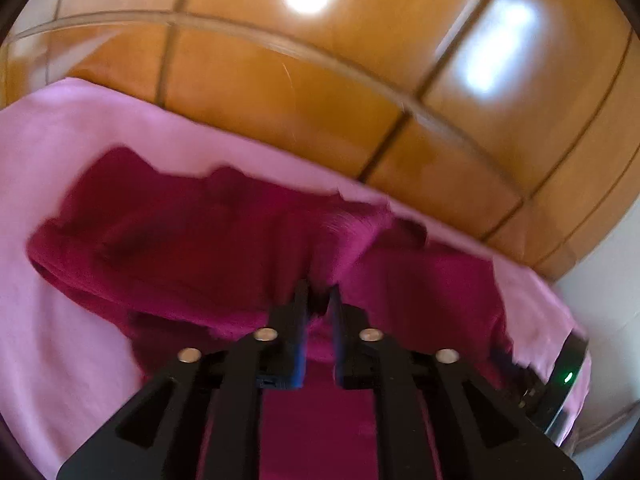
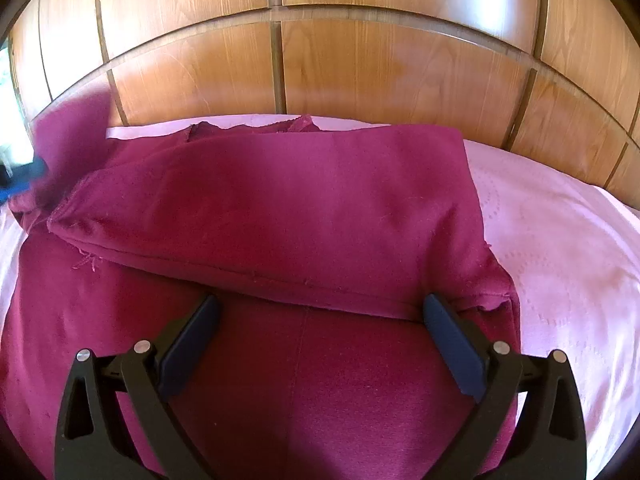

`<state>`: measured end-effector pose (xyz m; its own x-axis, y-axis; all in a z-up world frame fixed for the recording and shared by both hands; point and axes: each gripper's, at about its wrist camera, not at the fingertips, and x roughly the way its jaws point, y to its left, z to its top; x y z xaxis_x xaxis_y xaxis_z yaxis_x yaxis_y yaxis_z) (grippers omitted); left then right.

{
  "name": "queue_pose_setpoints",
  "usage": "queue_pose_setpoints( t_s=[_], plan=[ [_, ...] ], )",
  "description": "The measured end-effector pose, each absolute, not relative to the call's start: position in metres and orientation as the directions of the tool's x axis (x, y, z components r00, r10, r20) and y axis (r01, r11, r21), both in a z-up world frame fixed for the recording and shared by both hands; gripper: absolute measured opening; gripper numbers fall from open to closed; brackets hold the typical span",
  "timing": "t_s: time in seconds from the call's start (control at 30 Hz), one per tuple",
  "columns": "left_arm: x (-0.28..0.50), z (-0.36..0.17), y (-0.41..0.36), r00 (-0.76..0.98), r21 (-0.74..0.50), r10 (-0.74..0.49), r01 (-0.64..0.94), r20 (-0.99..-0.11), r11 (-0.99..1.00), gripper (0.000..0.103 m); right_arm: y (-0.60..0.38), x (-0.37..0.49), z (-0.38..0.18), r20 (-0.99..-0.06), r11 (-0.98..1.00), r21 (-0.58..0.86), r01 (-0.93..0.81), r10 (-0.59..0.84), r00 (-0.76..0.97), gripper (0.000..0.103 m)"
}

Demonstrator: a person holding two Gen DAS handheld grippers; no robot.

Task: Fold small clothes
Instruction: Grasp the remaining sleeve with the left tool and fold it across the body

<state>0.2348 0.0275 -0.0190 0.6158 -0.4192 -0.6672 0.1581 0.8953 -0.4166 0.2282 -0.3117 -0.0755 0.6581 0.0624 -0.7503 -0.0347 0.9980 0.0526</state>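
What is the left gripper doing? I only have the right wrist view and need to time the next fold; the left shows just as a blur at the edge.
Observer: The left gripper is shut on the maroon garment, pinching a bunched ridge of fabric between its fingers.
Operator: Is that fabric lying flat?
Observer: No, it rises in a crease toward the pinch and drapes down on both sides.
Operator: Anything near it that I can't see?
Observer: A dark device with a green light sits at the pink sheet's edge, beside the garment.
Operator: And my right gripper?
Observer: The right gripper is open, holding nothing, its fingers by the folded hem.
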Motion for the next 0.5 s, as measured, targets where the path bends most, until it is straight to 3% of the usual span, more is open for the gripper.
queue_pose_setpoints(
  t_s=[0.13,0.2,0.27,0.5],
  plan=[
    [0.22,-0.022,0.035,0.607,-0.436,-0.433,0.153,-0.667,0.887,0.02,-0.314,0.23,-0.072,-0.757,0.996,0.074,-0.04,0.082,0.648,0.099],
    [0.205,-0.018,0.045,0.625,-0.432,-0.423,0.148,-0.656,0.89,0.02,-0.31,0.227,-0.062,-0.747,0.996,0.084,-0.042,0.091,0.659,0.09],
    [0.199,-0.015,0.055,0.654,-0.391,-0.367,0.118,-0.661,0.913,0.021,-0.302,0.227,-0.049,-0.721,0.983,0.173,-0.067,0.173,0.671,0.074],
    [0.177,-0.037,0.118,0.656,-0.331,-0.176,-0.119,-0.734,0.936,0.02,-0.222,0.257,-0.034,-0.689,0.904,0.371,-0.21,0.42,0.591,0.073]
  ],
)
